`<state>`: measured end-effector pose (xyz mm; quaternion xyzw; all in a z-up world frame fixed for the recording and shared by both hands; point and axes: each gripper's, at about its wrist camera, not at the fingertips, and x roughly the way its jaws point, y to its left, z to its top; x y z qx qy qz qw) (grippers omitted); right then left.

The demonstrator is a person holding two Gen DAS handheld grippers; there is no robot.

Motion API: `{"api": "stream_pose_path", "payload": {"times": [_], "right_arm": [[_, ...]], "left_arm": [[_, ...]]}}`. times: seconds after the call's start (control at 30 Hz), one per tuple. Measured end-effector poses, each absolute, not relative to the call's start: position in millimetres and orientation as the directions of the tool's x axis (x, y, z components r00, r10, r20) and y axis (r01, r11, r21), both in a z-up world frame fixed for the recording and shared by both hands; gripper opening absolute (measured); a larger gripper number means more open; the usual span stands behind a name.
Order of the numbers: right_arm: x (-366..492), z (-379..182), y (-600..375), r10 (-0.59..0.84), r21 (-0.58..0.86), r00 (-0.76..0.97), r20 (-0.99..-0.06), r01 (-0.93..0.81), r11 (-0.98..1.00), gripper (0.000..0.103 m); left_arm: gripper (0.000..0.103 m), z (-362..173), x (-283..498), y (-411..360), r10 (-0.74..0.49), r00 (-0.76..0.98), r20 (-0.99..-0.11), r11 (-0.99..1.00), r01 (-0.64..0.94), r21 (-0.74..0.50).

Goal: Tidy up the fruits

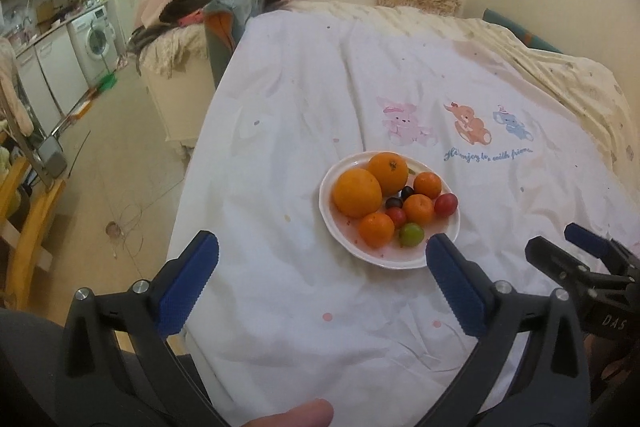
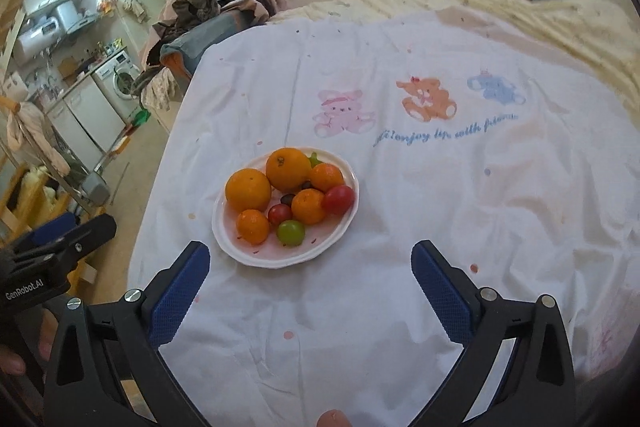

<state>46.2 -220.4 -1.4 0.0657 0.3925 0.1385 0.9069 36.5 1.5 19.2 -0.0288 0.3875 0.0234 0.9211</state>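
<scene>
Lettering on the side of the right hand-held gripper [image 1: 588, 259] reads "DAS" in the left wrist view, and the left hand-held gripper [image 2: 60, 235] carries "GenRobot.AI" in the right wrist view. Blue script on the white sheet [image 2: 440, 211], under 3 printed bears in pink, orange and blue, seems to say "enjoy life with friends", though the letters blur.

Both hand-held grippers stand wide open with nothing between their blue pads [image 1: 188, 283], each hovering over bare sheet just short of the plate.

The white plate [image 1: 424, 259] sits on the sheet-covered bed near its left edge, with floor [image 1: 132, 163] just beyond that edge. On it lie 2 large oranges [image 1: 357, 193], touching each other, 3 small tangerines [image 1: 376, 229], 2 red tomatoes [image 1: 445, 203], 1 green tomato [image 1: 411, 235] and 2 dark grapes [image 1: 394, 203], all packed close together.

Right of the plate and in front of it, the sheet lies open and wrinkled. A beige blanket [image 2: 560, 27] borders the far and right sides. A washing machine [image 2: 120, 83] stands far back on the left.
</scene>
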Motion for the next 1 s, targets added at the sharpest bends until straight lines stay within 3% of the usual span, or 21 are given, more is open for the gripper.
{"api": "stream_pose_path", "payload": {"times": [1.0], "right_arm": [[44.8, 2.7, -220.6, 0.285, 0.212, 0.669, -0.687, -0.191, 0.958, 0.103]], "left_arm": [[0.102, 13.0, 36.8, -4.5, 0.009, 0.680, -0.733, 0.998, -0.054, -0.037]]}}
